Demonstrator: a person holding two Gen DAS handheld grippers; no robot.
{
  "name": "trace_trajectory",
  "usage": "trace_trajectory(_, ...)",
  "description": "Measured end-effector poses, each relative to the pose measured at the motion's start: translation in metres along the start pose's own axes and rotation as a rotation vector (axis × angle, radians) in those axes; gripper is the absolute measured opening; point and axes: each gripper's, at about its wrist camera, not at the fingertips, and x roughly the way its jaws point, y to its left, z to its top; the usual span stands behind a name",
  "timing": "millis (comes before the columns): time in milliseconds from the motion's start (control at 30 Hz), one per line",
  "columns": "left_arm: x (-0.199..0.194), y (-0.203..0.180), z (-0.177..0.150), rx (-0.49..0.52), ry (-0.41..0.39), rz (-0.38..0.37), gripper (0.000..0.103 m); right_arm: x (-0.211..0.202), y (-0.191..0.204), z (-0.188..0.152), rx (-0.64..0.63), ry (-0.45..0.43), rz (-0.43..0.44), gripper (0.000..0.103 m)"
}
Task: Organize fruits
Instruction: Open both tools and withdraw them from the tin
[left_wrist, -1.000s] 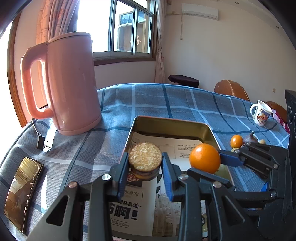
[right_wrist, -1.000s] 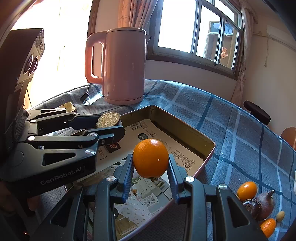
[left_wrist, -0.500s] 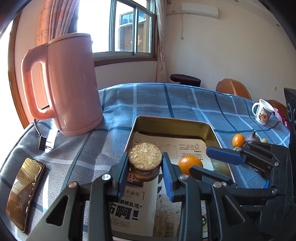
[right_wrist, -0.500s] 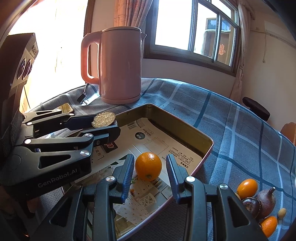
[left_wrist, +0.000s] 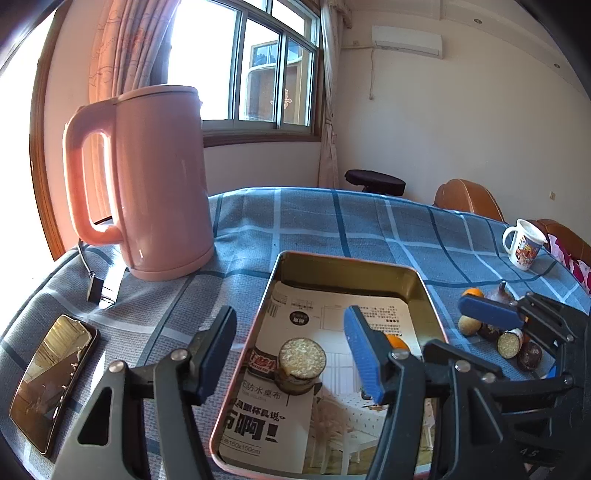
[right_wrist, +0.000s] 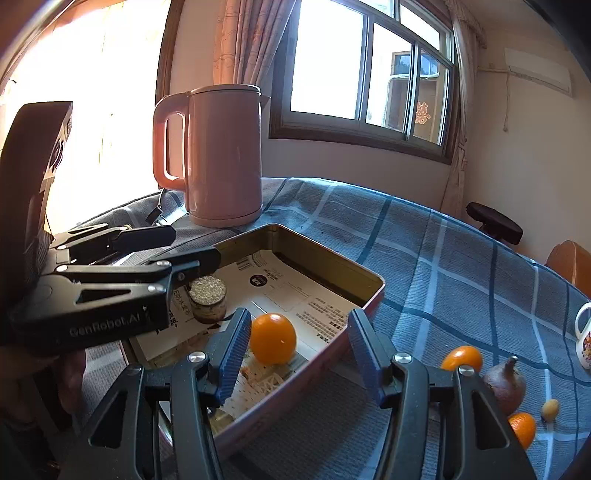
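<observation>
A gold metal tray (left_wrist: 421, 284) (right_wrist: 332, 266) lined with printed paper sits on the blue checked tablecloth. A cut fruit stub with a pale grainy top (left_wrist: 302, 360) (right_wrist: 207, 300) stands in it. An orange (right_wrist: 272, 338) lies in the tray, mostly hidden in the left wrist view (left_wrist: 397, 341). My left gripper (left_wrist: 290, 354) is open above the stub, empty. My right gripper (right_wrist: 299, 350) is open around the orange's height, empty. More fruit lies on the cloth right of the tray: small oranges (right_wrist: 461, 358), a brown pear-like fruit (right_wrist: 505, 382).
A pink kettle (left_wrist: 147, 184) (right_wrist: 218, 155) stands behind the tray at the left, its cord plug (left_wrist: 96, 291) beside it. A phone (left_wrist: 51, 380) lies at the left edge. A printed mug (left_wrist: 524, 243) stands at the far right.
Both grippers have opened. The orange dropped from the right gripper into the tray, then the left gripper released the cut stub, which now stands on the tray paper.
</observation>
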Motion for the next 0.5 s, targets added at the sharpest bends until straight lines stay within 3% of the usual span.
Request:
trace_trajectory(167, -0.006, -0.001, 0.000, -0.021, -0.028, 0.010, 0.067, -0.042, -0.039, -0.020, 0.038, -0.032, -0.104, 0.058)
trace_trajectory(233, -0.007, -0.006, 0.000, -0.017, -0.027, -0.002, 0.067, -0.058, -0.060, -0.027, 0.089, -0.032, -0.128, 0.065)
trace_trajectory(400, -0.016, -0.029, 0.002, 0.025, -0.037, -0.036, 0.067, -0.085, -0.099, -0.049, 0.158, 0.003, -0.227, 0.068)
trace_trajectory(500, -0.021, -0.049, 0.002, 0.061, -0.046, -0.063, 0.073, -0.096, -0.116, -0.064, 0.196, 0.038, -0.246, 0.068)
